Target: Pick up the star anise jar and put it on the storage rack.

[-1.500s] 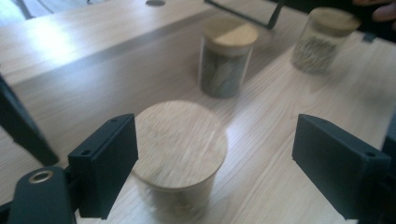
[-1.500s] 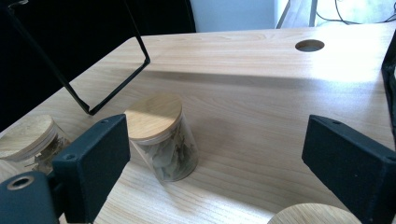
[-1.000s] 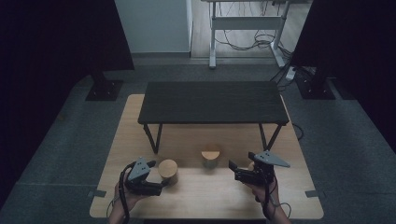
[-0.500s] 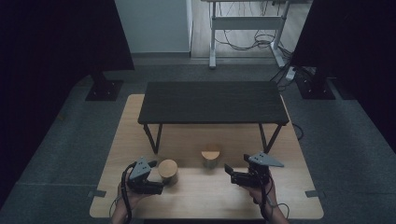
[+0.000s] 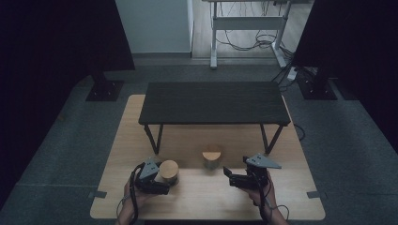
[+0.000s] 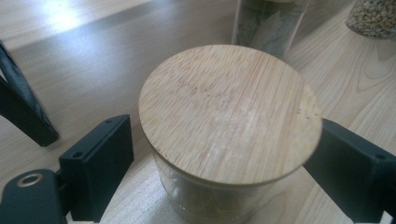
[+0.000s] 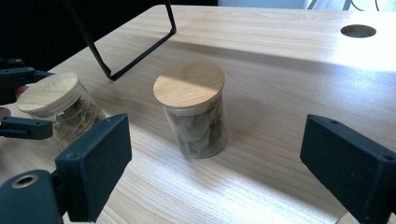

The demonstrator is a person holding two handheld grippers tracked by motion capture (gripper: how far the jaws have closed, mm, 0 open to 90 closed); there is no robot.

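Your left gripper (image 6: pixel 224 154) has a glass jar (image 6: pixel 219 144) with a flat bamboo lid sitting between its spread jaws, near the table's (image 5: pixel 206 206) front left. Only your right gripper view shows the dried leaves inside. Your right gripper (image 7: pixel 233 168) is wide open too, facing a second leaf jar (image 7: pixel 194 109) ahead of it.

A light wooden table (image 5: pixel 291 197) holds a small black bench (image 5: pixel 213 102) that stands on thin legs. In front of the bench sit two glass jars with wooden lids: a leaf jar (image 5: pixel 211 157) and, to its left, a second jar (image 5: pixel 168 172).
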